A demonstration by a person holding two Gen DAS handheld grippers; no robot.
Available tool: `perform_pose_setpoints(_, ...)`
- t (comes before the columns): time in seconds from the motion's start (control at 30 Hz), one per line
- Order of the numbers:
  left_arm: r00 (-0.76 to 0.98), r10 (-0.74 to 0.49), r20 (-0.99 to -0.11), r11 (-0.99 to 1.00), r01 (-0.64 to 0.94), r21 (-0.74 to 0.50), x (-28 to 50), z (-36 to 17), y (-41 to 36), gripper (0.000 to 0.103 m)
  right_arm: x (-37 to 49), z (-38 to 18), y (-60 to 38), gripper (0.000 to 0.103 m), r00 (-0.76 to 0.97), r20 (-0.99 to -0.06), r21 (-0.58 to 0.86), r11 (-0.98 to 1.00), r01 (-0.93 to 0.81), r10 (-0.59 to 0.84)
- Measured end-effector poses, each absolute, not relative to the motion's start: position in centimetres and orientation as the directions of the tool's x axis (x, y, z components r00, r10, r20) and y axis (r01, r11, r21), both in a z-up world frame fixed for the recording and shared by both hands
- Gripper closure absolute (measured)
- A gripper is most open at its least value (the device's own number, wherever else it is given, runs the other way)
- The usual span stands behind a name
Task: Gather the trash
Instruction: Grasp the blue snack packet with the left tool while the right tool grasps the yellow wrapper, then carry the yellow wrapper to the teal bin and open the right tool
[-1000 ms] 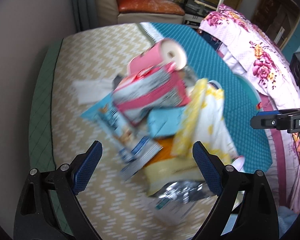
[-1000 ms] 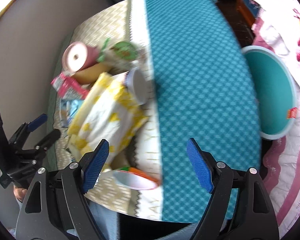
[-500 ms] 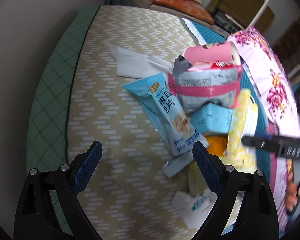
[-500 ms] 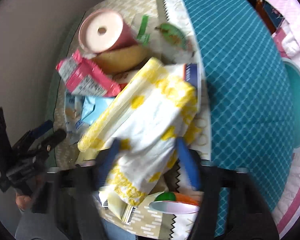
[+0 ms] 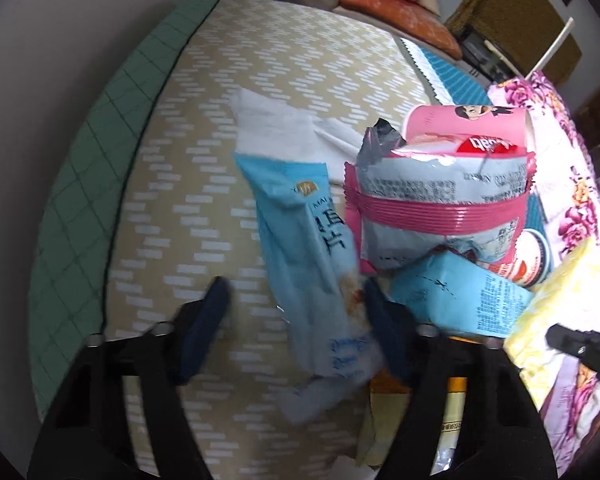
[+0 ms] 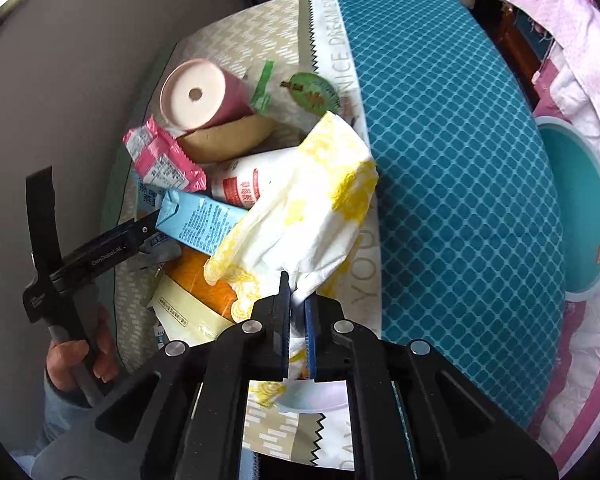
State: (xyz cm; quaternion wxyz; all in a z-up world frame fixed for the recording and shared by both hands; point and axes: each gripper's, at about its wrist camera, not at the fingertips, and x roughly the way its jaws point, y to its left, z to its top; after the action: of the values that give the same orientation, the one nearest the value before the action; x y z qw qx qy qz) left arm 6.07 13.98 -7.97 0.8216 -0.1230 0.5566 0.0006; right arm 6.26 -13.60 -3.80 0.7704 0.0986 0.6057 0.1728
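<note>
On the woven mat, right gripper [image 6: 298, 316] jaws pinched tight on crinkly yellow-white wrapper [image 6: 308, 208], left gripper [image 5: 296, 316] jaws half-closed around glossy blue packet [image 5: 312, 256]

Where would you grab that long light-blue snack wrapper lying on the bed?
Probably at its near, lower end. The light-blue wrapper lies flat and long, its far end tucked beside the pink-banded packet. The left tongs, just closing, already straddle it across the narrow width from above, the easy way in.
</note>
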Motion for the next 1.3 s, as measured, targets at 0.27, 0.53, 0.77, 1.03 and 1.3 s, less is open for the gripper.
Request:
perform_pose_setpoints(0.27, 0.413, -0.075, -0.907, 0.966, -0.194, -0.168, 4.8, -6.7, 16.1, 0.075, 6.4, -3.1, -16.1, 0.097, 0.247, -0.884, 0.378, 0.917, -0.123, 0.398)
perform_pose_setpoints(0.53, 0.483, -0.092, -0.871, 0.971, -0.151, -0.187, 2.6, -2.0, 15.3, 0.075, 6.8, -2.6, -19.0, 0.097, 0.285, -0.859, 0.422, 0.903, -0.079, 0.426)
perform_pose_setpoints(0.77, 0.527, -0.211, -0.823, 0.974, 0.037, -0.225, 2.8, 2.5, 8.7, 0.075, 6.8, -1.3, -24.1, 0.097, 0.367, -0.825, 0.464, 0.886, 0.006, 0.43)
perform_pose_setpoints(1.03, 0.46, -0.334, -0.823, 0.937, 0.259, -0.236, 4.7, 2.8, -2.3, 0.075, 6.2, -0.7, -31.9, 0.097, 0.466, -0.792, 0.496, 0.861, 0.115, 0.394)
perform_pose_setpoints(1.3, 0.354, -0.383, -0.853, 0.881, 0.419, -0.221, 7.2, 0.5, -12.8, 0.075, 5.0, -1.0, -39.6, 0.097, 0.541, -0.782, 0.492, 0.839, 0.231, 0.31)
